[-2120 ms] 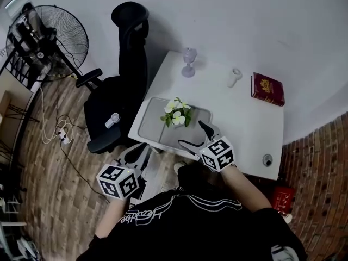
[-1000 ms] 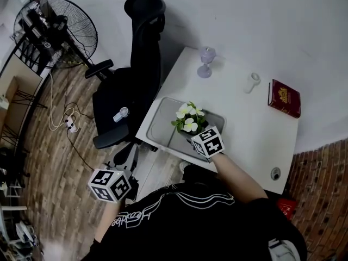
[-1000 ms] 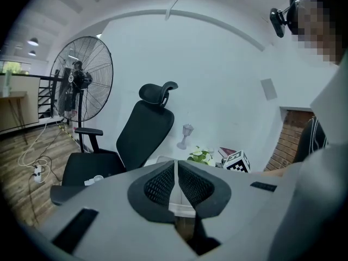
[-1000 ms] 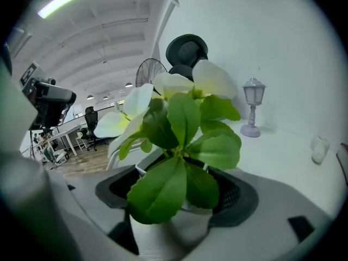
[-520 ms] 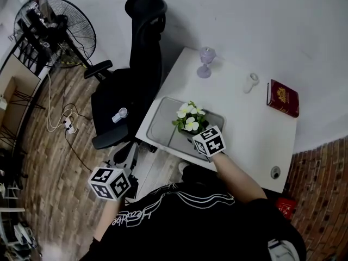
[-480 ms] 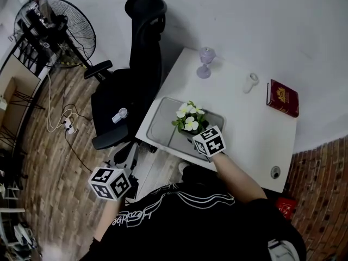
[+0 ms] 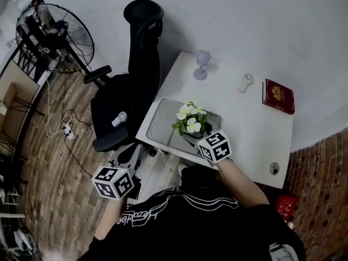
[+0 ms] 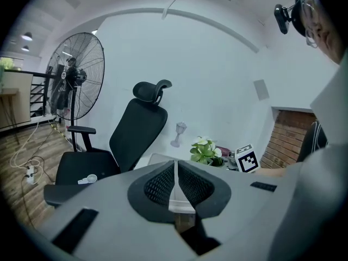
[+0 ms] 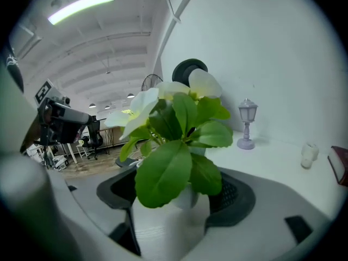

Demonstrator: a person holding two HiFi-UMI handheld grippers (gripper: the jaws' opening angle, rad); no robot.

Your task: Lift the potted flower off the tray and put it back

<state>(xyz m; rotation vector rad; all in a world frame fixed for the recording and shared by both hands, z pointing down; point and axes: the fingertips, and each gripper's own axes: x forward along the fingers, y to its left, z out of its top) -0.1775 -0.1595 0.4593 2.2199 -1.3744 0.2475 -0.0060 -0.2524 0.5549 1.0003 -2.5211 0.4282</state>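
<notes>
Flower, white blooms and green leaves, upright in white pot, at near right end of tray, shallow, grey, rectangular, lying flat

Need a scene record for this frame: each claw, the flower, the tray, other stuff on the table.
right claw: closed on the white pot of the potted flower
left claw: shut, empty, away from the table, near the chair
potted flower: upright, over the tray; can't tell if lifted clear
tray: grey, at the left edge of the white table
other table items: lantern ornament, red book
</notes>
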